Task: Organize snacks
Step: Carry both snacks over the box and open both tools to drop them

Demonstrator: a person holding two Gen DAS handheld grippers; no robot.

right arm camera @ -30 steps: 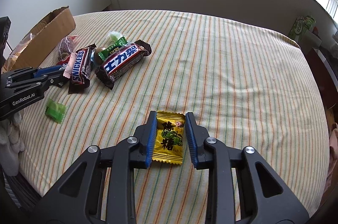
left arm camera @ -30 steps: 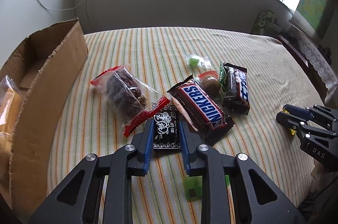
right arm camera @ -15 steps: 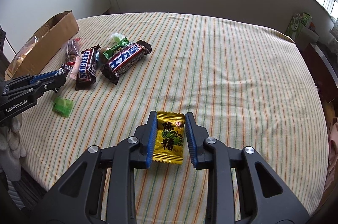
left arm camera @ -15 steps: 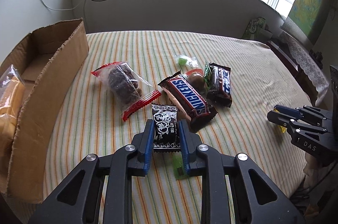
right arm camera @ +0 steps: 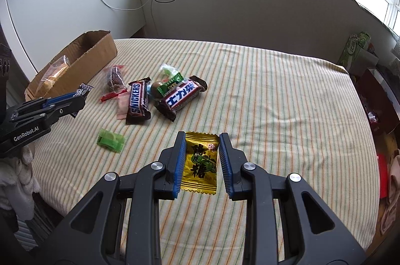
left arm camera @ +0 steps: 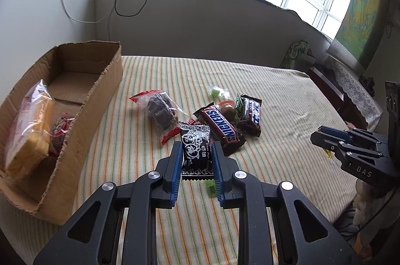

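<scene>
My left gripper [left arm camera: 196, 155] is shut on a black candy packet [left arm camera: 195, 151] and holds it above the striped tablecloth. My right gripper [right arm camera: 202, 151] is shut on a yellow candy packet [right arm camera: 200, 163], also lifted off the cloth. A cardboard box [left arm camera: 100, 99] stands at the left with a bagged yellow snack [left arm camera: 30, 129] inside. A Snickers bar [left arm camera: 221, 126], a second chocolate bar [left arm camera: 250, 114], a clear bag of dark snacks [left arm camera: 160, 109], a brown ball candy [left arm camera: 228, 111] and a small green candy [left arm camera: 216, 91] lie in a heap mid-table.
A flat green candy [right arm camera: 111, 140] lies alone near the front edge, partly hidden under my left gripper in the left wrist view [left arm camera: 210, 187]. A pink wrapper [right arm camera: 122, 106] lies beside the Snickers. The table [right arm camera: 287, 102] drops off at the right, with clutter beyond.
Both grippers have risen with their packets. The left one has lifted the black packet off the table and pulled back, bringing the box's inside into view.
</scene>
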